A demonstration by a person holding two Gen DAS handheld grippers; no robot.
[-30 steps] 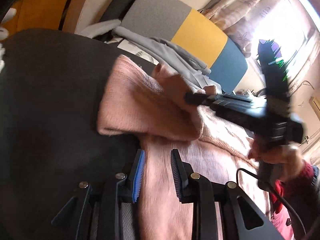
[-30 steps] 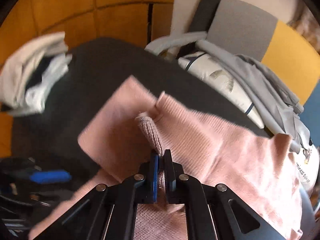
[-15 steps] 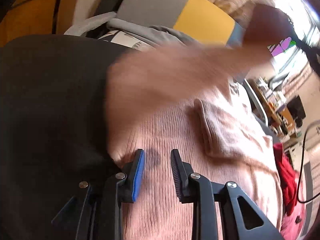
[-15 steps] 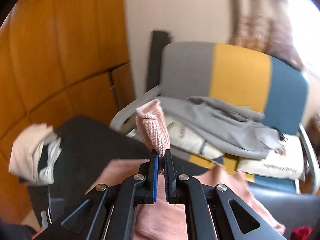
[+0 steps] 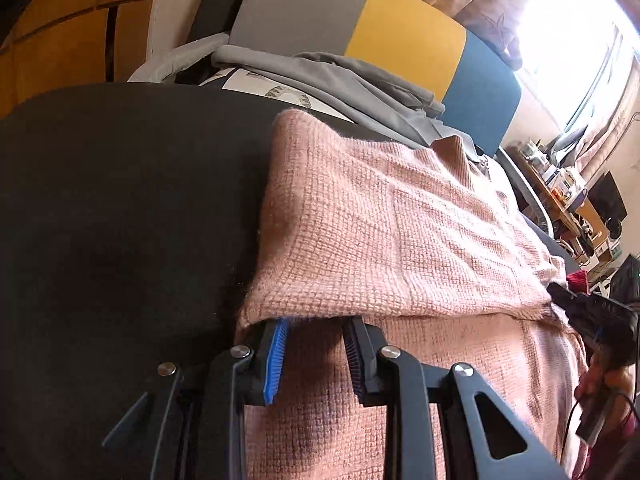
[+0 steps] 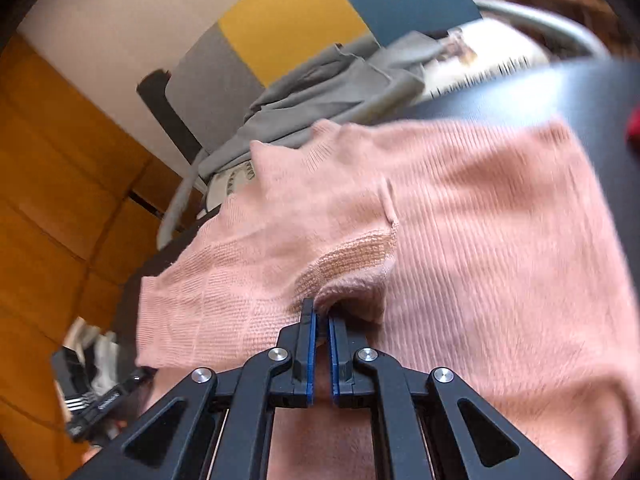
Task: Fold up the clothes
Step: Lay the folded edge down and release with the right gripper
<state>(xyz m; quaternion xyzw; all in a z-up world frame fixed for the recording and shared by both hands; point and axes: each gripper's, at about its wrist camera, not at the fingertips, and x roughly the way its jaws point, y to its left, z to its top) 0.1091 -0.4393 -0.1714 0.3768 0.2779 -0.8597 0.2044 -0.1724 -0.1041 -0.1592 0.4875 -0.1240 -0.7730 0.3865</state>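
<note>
Pink knit sweater [image 5: 420, 216] lies spread on the black tabletop [image 5: 120, 208], covering its right part; the left part of the surface is bare. One sleeve [image 5: 360, 240] is folded across the body and lies flat on top, with its cuff end toward the right side of the left wrist view.

Left tool [image 5: 316, 332]: jaws spread wide, nothing pinched. The fingertips sit under the near edge of the folded sleeve, on the sweater body, so the tips are partly hidden by knit.

Right tool [image 6: 322, 320]: jaws nearly closed with a narrow gap, clamped on a bunched bit of the sleeve [image 6: 348, 292] near the cuff. In the left wrist view this tool [image 5: 560, 300] shows at the right edge, at the sleeve end, with part of a hand [image 5: 600, 384] on its grip. The right wrist view is motion-blurred, so fine knit detail is soft.

Behind the tabletop stands a chair [image 5: 360, 28] with a grey, yellow and blue back. A grey garment [image 5: 340, 76] is draped over its seat, on top of a white printed cushion [image 5: 272, 88]. Orange wood panelling [image 6: 52, 184] lines the wall on the left. A pile of light clothes [image 6: 96, 356] sits at the tabletop's far left in the right wrist view. A bright window [image 5: 568, 40] with curtains is at upper right, and a cluttered desk [image 5: 568, 188] sits below it.
</note>
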